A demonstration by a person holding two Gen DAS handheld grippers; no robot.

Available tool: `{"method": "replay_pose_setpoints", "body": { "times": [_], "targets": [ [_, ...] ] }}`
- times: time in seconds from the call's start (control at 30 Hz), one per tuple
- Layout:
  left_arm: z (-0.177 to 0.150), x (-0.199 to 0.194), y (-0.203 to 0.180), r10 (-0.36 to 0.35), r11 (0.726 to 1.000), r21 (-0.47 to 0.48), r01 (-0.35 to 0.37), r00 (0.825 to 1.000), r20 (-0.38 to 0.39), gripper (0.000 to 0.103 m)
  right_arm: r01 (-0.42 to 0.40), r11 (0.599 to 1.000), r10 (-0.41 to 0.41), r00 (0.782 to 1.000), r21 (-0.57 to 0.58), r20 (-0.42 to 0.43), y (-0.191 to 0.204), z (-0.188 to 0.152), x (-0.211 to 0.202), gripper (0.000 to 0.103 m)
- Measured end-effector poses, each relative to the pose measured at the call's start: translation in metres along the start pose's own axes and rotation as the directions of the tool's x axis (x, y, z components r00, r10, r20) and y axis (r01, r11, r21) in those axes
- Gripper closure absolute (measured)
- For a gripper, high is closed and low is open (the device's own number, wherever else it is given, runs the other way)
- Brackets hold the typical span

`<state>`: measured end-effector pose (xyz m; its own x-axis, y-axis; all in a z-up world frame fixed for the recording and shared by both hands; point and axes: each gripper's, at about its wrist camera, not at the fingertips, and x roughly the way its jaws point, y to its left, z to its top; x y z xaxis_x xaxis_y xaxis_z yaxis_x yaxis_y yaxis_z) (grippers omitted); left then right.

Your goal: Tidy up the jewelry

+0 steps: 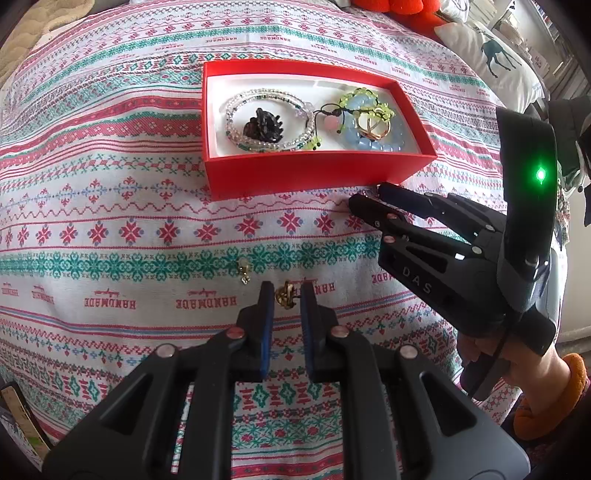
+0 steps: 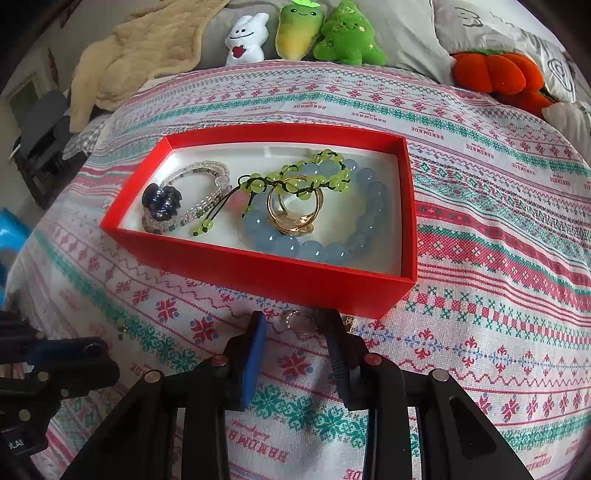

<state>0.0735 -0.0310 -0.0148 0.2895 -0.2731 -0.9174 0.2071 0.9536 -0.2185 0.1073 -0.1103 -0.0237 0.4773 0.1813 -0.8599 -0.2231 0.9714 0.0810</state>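
Observation:
A red box [image 1: 295, 173] [image 2: 258, 269] on the patterned cloth holds a clear bead bracelet [image 2: 199, 192], a dark flower piece [image 2: 162, 201], a green bead cord [image 2: 295, 177], a blue bead bracelet [image 2: 362, 221] and gold rings [image 2: 295, 210]. My left gripper [image 1: 287, 293] is open, its fingers either side of a small gold earring [image 1: 284, 293] on the cloth. A second small gold piece [image 1: 243, 271] lies to its left. My right gripper [image 2: 295, 325] is open over a small clear ring [image 2: 299, 321] just in front of the box; it also shows in the left wrist view [image 1: 364, 199].
The cloth [image 1: 110, 221] covers a bed. Plush toys [image 2: 306, 33], an orange pumpkin plush [image 2: 495, 74], pillows [image 1: 491, 59] and a beige blanket [image 2: 140, 55] lie beyond the box. A blue object [image 2: 11, 232] sits at the left edge.

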Motion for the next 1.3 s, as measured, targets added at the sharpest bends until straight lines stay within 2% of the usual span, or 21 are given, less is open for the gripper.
{"method": "replay_pose_setpoints", "body": {
  "times": [0.07, 0.17, 0.3, 0.33, 0.37, 0.63, 0.93, 1.07, 1.23, 1.27, 1.3],
  "targets": [
    [0.0, 0.001, -0.001, 0.001, 1.0, 0.0, -0.001, 1.0, -0.002, 0.087, -0.006, 1.0, 0.006, 1.0, 0.008, 0.0, -0.002, 0.0, 0.0, 0.073],
    [0.0, 0.001, -0.002, 0.002, 1.0, 0.0, -0.002, 1.0, -0.001, 0.087, -0.011, 1.0, 0.011, 1.0, 0.018, 0.001, -0.005, 0.0, 0.0, 0.084],
    [0.0, 0.002, -0.003, 0.006, 1.0, -0.001, -0.006, 1.0, 0.0, 0.087, -0.007, 1.0, 0.007, 1.0, 0.01, 0.002, -0.004, -0.001, -0.002, 0.084],
    [0.0, 0.002, -0.003, 0.008, 1.0, -0.001, -0.008, 1.0, 0.002, 0.087, -0.008, 1.0, 0.008, 1.0, 0.009, 0.002, -0.004, -0.001, -0.003, 0.088],
    [-0.001, 0.002, -0.002, 0.009, 1.0, 0.0, -0.009, 1.0, 0.003, 0.087, -0.014, 1.0, 0.014, 1.0, 0.009, 0.0, -0.004, -0.001, -0.004, 0.096],
    [-0.002, -0.002, 0.003, 0.015, 1.0, 0.0, -0.015, 1.0, 0.01, 0.087, -0.024, 1.0, 0.024, 1.0, 0.012, -0.009, -0.005, -0.008, -0.016, 0.096],
    [-0.004, -0.002, 0.004, 0.02, 1.0, -0.004, -0.02, 1.0, 0.009, 0.087, -0.092, 0.995, 0.09, 0.995, -0.046, -0.03, 0.008, -0.021, -0.035, 0.096],
    [-0.004, -0.001, 0.003, 0.018, 1.0, -0.004, -0.018, 1.0, 0.008, 0.087, -0.093, 0.996, 0.093, 0.995, -0.006, -0.024, 0.005, -0.021, -0.037, 0.089],
    [-0.003, 0.001, 0.001, 0.018, 1.0, -0.006, -0.018, 1.0, 0.006, 0.087, -0.096, 0.995, 0.097, 0.993, 0.02, -0.06, 0.001, -0.019, -0.026, 0.081],
    [-0.003, 0.001, 0.001, 0.018, 1.0, -0.006, -0.018, 1.0, 0.007, 0.087, -0.089, 0.996, 0.09, 0.994, 0.019, -0.059, 0.0, -0.019, -0.024, 0.076],
    [-0.003, 0.001, 0.001, 0.018, 1.0, -0.006, -0.018, 1.0, 0.007, 0.087, -0.084, 0.996, 0.085, 0.995, 0.02, -0.054, 0.0, -0.018, -0.023, 0.066]
  ]
}}
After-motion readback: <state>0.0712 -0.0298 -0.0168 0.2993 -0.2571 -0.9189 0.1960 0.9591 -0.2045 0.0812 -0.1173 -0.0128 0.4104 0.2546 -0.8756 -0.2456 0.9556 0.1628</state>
